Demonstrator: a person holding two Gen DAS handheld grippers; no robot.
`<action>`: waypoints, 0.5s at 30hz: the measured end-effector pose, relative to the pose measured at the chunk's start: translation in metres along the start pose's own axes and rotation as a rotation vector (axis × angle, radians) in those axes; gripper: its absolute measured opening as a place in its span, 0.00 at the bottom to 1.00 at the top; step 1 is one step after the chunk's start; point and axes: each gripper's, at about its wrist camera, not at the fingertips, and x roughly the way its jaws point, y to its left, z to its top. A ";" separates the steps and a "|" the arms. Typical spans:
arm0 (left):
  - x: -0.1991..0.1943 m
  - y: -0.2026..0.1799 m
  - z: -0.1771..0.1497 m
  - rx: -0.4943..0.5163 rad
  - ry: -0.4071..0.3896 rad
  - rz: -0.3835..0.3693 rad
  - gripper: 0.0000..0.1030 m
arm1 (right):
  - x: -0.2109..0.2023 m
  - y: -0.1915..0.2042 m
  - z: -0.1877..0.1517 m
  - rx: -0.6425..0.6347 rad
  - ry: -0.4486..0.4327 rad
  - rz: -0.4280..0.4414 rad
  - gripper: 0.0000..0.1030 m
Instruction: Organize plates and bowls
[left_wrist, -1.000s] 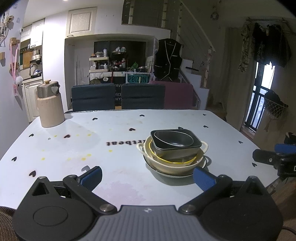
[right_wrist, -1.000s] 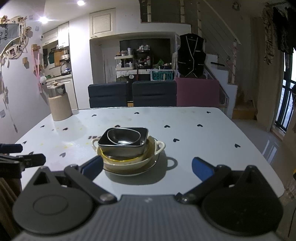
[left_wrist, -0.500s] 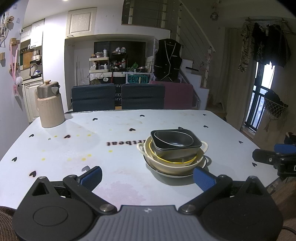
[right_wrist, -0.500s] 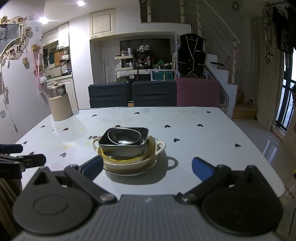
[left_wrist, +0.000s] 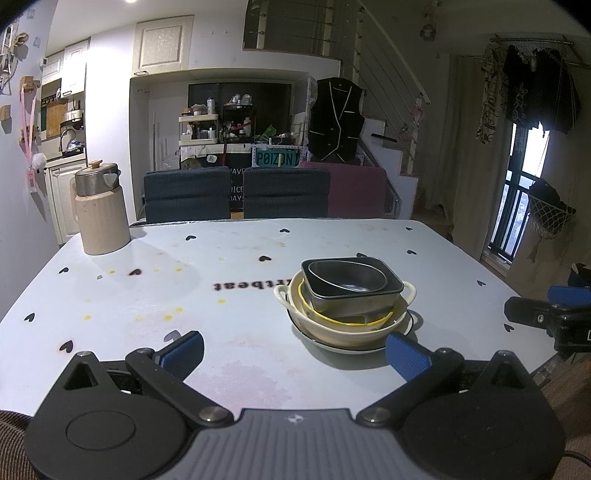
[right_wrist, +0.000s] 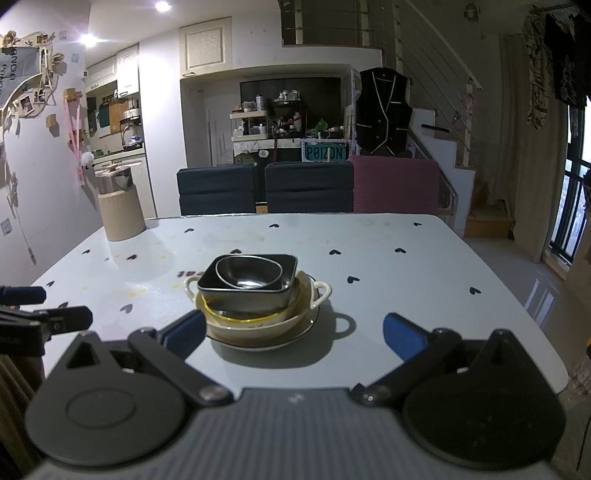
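Left wrist view: left tool (left_wrist: 293, 349) spread wide, nothing between the blue pads, hovering at the near edge of the counter (left_wrist: 236, 258). Same for the right tool (right_wrist: 293, 334): spread wide, empty, parked at the near edge.

Dish stack (left_wrist: 345, 304) just ahead of both tools, slightly right of left tool's centreline, slightly left of right tool's. Bottom up: flat plate (left_wrist: 400, 341) with dark rim line, cream two-handled bowl (left_wrist: 343, 330), yellow-rimmed bowl (left_wrist: 347, 324), dark rectangular pan (left_wrist: 354, 295), small metal oval bowl (left_wrist: 349, 278) nested on top. Sits level, no visible wobble or overhang.

Stage: can't settle from this. Fits either a nested pile waiting to be taken apart and sorted, or a pile just finished and both tools backed off. No call on direction.

Any contact calls for care: top metal pieces loose in the ceramic, likely to slide or clatter; cream bowl handles stick out sideways and offer the obvious pinch spots; plate rim lies low against the counter, hard to get a pad under.

Beige jug with metal lid (left_wrist: 101, 210) far left of left tool, well apart from the stack.
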 end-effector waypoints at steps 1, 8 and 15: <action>0.000 0.000 0.000 0.000 0.000 0.000 1.00 | 0.000 0.000 0.000 -0.001 0.001 0.000 1.00; 0.000 0.000 0.000 0.000 0.001 -0.001 1.00 | 0.001 0.000 0.000 -0.002 0.001 0.000 1.00; 0.000 0.000 0.000 0.000 0.001 0.001 1.00 | 0.001 0.000 0.000 -0.002 0.001 0.000 1.00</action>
